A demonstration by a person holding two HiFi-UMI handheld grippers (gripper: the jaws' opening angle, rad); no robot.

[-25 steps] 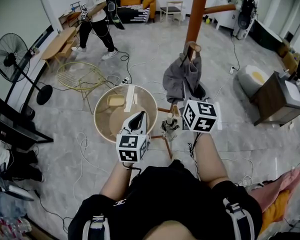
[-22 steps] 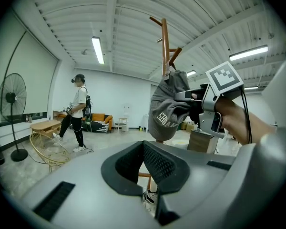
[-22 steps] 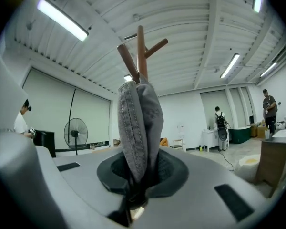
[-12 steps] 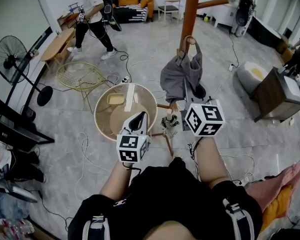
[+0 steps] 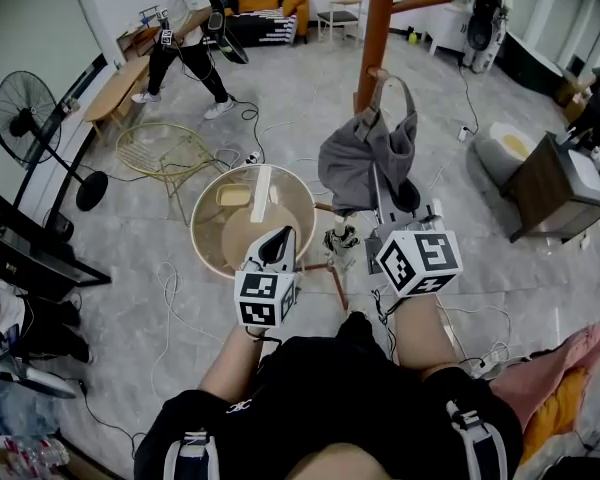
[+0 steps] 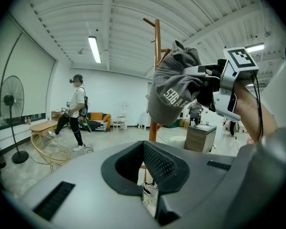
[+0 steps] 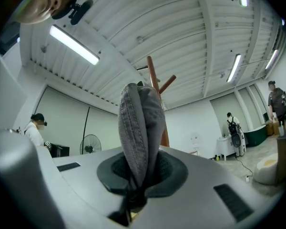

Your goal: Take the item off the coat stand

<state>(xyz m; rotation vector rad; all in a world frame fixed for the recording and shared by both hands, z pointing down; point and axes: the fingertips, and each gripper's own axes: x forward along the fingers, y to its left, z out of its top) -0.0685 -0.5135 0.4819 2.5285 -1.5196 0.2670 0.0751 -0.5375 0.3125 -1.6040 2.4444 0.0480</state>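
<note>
A grey cap (image 5: 365, 156) hangs by its back strap from a peg (image 5: 377, 73) of the brown coat stand (image 5: 378, 13). My right gripper (image 5: 381, 190) is shut on the cap's lower edge; in the right gripper view the grey cloth (image 7: 139, 128) stands pinched between the jaws of the right gripper (image 7: 139, 173). The left gripper (image 5: 277, 238) hovers over the round table, shut, holding nothing. In the left gripper view the cap (image 6: 174, 92) and the right gripper (image 6: 229, 87) show up to the right of the left gripper (image 6: 144, 151).
A round wooden table (image 5: 212, 230) stands under my left gripper, beside the stand's legs (image 5: 332, 283). A wire chair (image 5: 160, 150), a fan (image 5: 28, 108) and a person (image 5: 188, 23) are at the left. A dark cabinet (image 5: 552, 196) is at the right. Cables cross the floor.
My right gripper has shut on the cap and drawn back toward me. The cap is pulled taut and spread, its strap riding up the peg. The left gripper has not moved.
</note>
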